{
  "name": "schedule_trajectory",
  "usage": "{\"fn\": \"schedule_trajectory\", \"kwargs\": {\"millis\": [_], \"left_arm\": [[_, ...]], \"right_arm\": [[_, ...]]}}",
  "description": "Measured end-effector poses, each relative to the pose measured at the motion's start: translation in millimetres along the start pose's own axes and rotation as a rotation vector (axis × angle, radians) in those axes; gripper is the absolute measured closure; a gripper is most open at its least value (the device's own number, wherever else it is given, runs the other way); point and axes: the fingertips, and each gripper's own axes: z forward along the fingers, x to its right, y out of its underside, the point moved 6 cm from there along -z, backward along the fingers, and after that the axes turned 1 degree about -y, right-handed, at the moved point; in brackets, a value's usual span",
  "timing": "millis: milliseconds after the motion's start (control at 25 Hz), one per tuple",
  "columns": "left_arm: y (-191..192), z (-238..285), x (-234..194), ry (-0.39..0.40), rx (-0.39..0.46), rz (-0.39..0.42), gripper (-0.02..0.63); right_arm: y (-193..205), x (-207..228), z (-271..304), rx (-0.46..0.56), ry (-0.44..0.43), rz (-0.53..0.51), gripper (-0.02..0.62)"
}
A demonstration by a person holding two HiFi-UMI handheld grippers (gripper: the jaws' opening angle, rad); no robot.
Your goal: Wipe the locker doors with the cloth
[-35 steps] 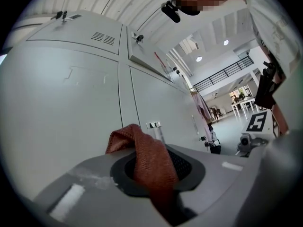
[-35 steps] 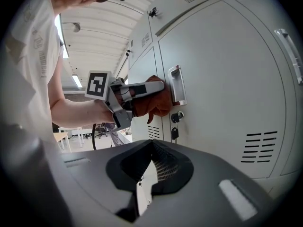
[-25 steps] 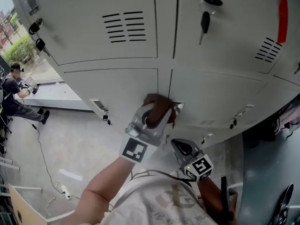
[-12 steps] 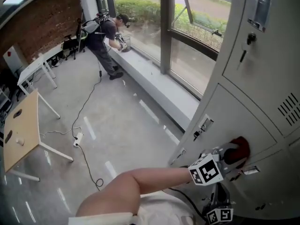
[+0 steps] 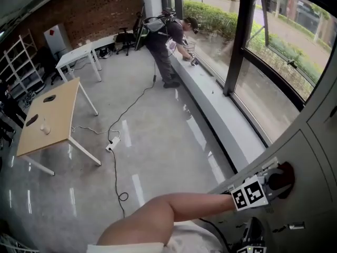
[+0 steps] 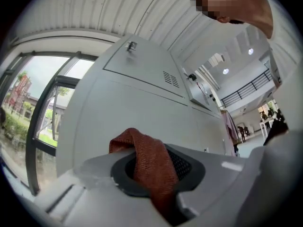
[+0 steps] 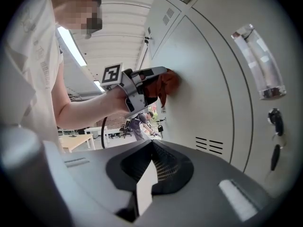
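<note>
The right hand-held gripper is held with its jaws closed on nothing. At the lower right of the head view, the red cloth is clamped in the left hand-held gripper and pressed against the grey locker door. At top centre, a person is seen bent over a window sill.

Office: lockers, desks, brick wall

My head camera looks steeply down onto grey concrete floor. My left gripper camera sits close against pale grey metal locker doors; my right gripper camera, farther back, shares them.
</note>
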Motion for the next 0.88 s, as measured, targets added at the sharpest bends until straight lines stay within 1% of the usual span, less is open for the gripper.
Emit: {"fn": "schedule_trajectory", "kwargs": {"millis": [120,240,280,360,440,480,560,680,720,760,840,880], "left_arm": [[0,-9,-27,-0.038,0.005,-0.085,0.543],[-6,-21,-43,-0.056,0.015,-0.109,0.543],[-7,-24,-47,-0.052,0.019,-0.128,0.543],[-6,-24,-58,-0.024,0.036,-0.194,0.543],[4,-23,-71,-0.01,0.046,-0.237,0.543],[9,-28,-78,-0.013,0.046,-0.238,0.543],[8,-44,-90,-0.019,0.045,-0.213,0.543],[-11,-75,-118,-0.076,0.05,-0.153,0.543],[-17,-80,-125,-0.088,0.053,-0.147,0.543],[-20,-80,-126,-0.078,0.053,-0.146,0.543],[-17,-73,-119,-0.023,0.04,-0.134,0.543],[-16,-70,-116,-0.009,0.031,-0.116,0.543]], "right_arm": [[3,-7,15,-0.008,-0.027,-0.001,0.588],[6,-13,30,-0.017,-0.057,-0.003,0.588],[7,-15,35,-0.02,-0.067,-0.004,0.588],[9,-19,46,-0.026,-0.089,-0.006,0.588],[9,-25,57,-0.029,-0.109,-0.009,0.588],[9,-28,63,-0.029,-0.119,-0.011,0.588],[6,-38,76,-0.022,-0.136,-0.018,0.588],[-5,-55,91,-0.011,-0.138,-0.035,0.588],[-7,-56,90,-0.013,-0.122,-0.041,0.588],[-8,-56,86,-0.017,-0.095,-0.043,0.588],[-5,-57,77,-0.021,-0.028,-0.044,0.588],[-5,-58,76,-0.02,-0.004,-0.048,0.588]]}}
